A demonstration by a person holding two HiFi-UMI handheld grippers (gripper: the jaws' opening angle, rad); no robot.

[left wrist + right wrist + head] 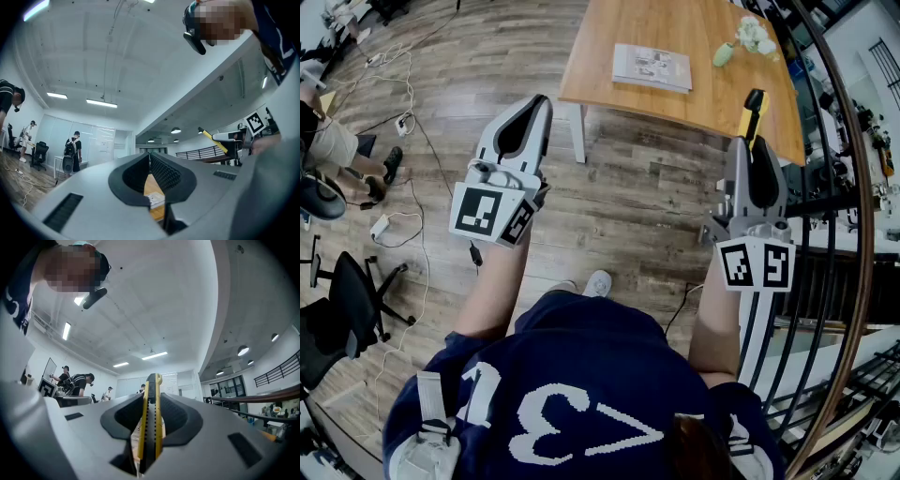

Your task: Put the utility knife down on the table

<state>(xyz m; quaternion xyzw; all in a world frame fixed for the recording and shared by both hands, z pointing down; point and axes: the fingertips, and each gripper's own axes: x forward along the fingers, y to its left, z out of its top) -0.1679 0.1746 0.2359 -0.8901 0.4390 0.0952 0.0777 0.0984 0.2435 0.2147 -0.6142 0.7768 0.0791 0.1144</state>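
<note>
A yellow and black utility knife point(754, 113) stands out from the tips of my right gripper point(752, 142), which is shut on it and held in the air, short of the wooden table point(710, 101). In the right gripper view the knife point(151, 423) runs up between the two black pads and pokes out past them. My left gripper point(541, 103) hangs over the floor left of the table, jaws together with nothing in them. Through its narrow slit, the left gripper view shows the table top point(151, 183). The knife point(213, 141) also appears there at the right.
On the table lie a booklet point(652, 67) and a small green vase point(724, 54) with white flowers point(756, 35). A black railing point(830, 234) curves along the right. A black office chair point(345, 302), floor cables point(403, 122) and a seated person point(333, 142) are at the left.
</note>
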